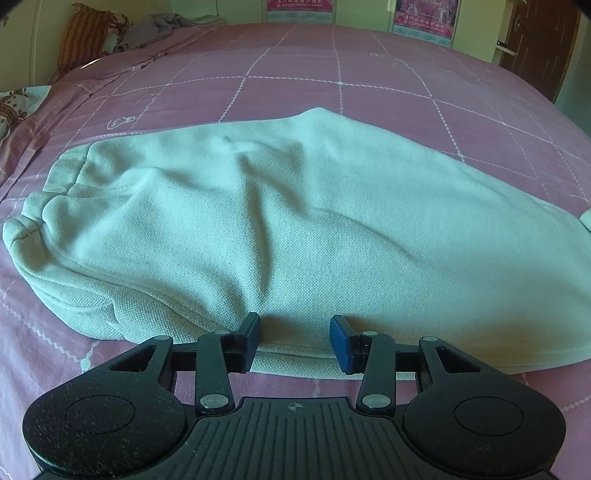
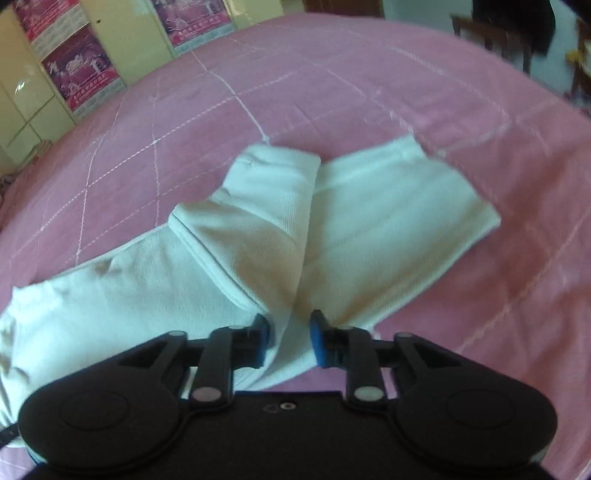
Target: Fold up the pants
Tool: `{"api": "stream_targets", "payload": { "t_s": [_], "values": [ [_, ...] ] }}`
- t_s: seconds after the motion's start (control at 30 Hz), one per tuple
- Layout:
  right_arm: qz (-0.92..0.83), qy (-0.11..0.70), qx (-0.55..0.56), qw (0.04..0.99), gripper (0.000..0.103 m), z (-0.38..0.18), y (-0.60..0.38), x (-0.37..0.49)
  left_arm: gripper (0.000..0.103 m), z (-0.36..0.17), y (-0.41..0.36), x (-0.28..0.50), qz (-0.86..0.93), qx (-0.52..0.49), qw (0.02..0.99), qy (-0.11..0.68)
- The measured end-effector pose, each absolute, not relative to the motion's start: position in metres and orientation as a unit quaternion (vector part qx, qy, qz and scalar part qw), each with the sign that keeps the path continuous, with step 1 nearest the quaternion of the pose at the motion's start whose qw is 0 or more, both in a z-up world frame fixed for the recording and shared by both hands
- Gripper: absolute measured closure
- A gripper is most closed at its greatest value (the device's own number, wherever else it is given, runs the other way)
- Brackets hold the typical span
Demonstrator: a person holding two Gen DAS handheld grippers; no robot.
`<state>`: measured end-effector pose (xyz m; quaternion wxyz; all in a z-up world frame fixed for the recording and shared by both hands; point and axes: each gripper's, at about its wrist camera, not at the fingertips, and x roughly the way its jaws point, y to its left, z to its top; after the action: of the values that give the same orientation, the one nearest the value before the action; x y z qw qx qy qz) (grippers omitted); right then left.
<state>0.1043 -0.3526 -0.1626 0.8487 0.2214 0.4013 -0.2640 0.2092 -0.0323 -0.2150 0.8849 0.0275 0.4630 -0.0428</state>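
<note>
Pale mint pants (image 1: 295,221) lie across the pink bed, waistband end bunched at the left. My left gripper (image 1: 297,338) hovers at their near folded edge, its jaws apart and the flat hem showing in the gap, with neither pad pressing on it. In the right wrist view the two leg ends of the pants (image 2: 332,221) spread apart in a V on the bed. My right gripper (image 2: 290,338) is low over the point where the legs meet. A ridge of cloth runs between its blue pads (image 2: 317,339), which stand apart from it.
The pink quilted bedspread (image 1: 332,74) stretches far beyond the pants. Pillows and a grey bundle (image 1: 155,29) sit at the back left. Cupboards with posters (image 2: 77,66) line the far wall, and a dark door (image 1: 543,44) and chair (image 2: 491,37) stand off the bed.
</note>
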Motion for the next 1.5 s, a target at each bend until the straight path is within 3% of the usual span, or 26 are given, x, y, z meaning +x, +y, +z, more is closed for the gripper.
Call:
{"api": "stream_targets", "payload": {
  "t_s": [0.07,0.13,0.2,0.23,0.27,0.4,0.53,0.77,0.83,0.93,1.0,1.03,1.13,1.2,1.33,1.5],
  "values": [
    [-0.273,0.413,0.149,0.856,0.043,-0.159,-0.348,0.126,0.06,-0.215,-0.033,0.208,-0.041,0.029,0.885,0.462],
    [-0.286,0.424,0.101,0.853,0.043,-0.163,-0.347,0.145,0.06,-0.215,-0.034,0.207,-0.04,0.03,0.886,0.461],
    [-0.289,0.433,0.096,0.848,0.051,-0.169,-0.353,0.159,0.06,-0.216,-0.035,0.206,-0.039,0.033,0.887,0.459],
    [-0.288,0.431,0.111,0.848,0.074,-0.171,-0.36,0.163,0.06,-0.216,-0.035,0.206,-0.038,0.035,0.887,0.459],
    [-0.286,0.422,0.144,0.848,0.09,-0.168,-0.366,0.161,0.06,-0.216,-0.036,0.206,-0.038,0.036,0.887,0.459],
    [-0.242,0.334,0.308,0.857,0.092,-0.136,-0.394,0.147,0.059,-0.217,-0.037,0.206,-0.039,0.044,0.887,0.457],
    [-0.188,0.237,0.322,0.897,0.092,-0.085,-0.394,0.133,0.058,-0.217,-0.037,0.204,-0.035,0.041,0.89,0.453],
    [-0.269,0.313,0.44,0.798,0.093,-0.192,-0.448,0.077,0.057,-0.218,-0.043,0.203,-0.03,0.063,0.89,0.451],
    [-0.261,0.303,0.427,0.811,0.086,-0.186,-0.448,0.069,0.057,-0.218,-0.043,0.203,-0.029,0.065,0.889,0.452],
    [-0.269,0.266,0.442,0.814,0.083,-0.176,-0.46,0.053,0.057,-0.218,-0.045,0.203,-0.027,0.067,0.89,0.45],
    [-0.283,0.269,0.435,0.811,0.086,-0.175,-0.468,0.048,0.057,-0.219,-0.046,0.202,-0.026,0.07,0.891,0.448],
    [-0.284,0.284,0.42,0.813,0.095,-0.176,-0.47,0.051,0.057,-0.22,-0.046,0.202,-0.026,0.072,0.891,0.447],
    [-0.278,0.276,0.397,0.83,0.098,-0.162,-0.464,0.047,0.056,-0.219,-0.047,0.201,-0.027,0.076,0.892,0.446],
    [-0.279,0.24,0.358,0.858,0.098,-0.14,-0.454,0.038,0.056,-0.22,-0.047,0.201,-0.027,0.076,0.892,0.445],
    [-0.315,0.312,0.339,0.83,0.098,-0.165,-0.465,0.036,0.056,-0.22,-0.047,0.201,-0.027,0.079,0.892,0.444],
    [-0.32,0.328,0.306,0.835,0.098,-0.168,-0.454,0.032,0.056,-0.212,-0.047,0.203,-0.032,0.073,0.89,0.448]
  ]
}}
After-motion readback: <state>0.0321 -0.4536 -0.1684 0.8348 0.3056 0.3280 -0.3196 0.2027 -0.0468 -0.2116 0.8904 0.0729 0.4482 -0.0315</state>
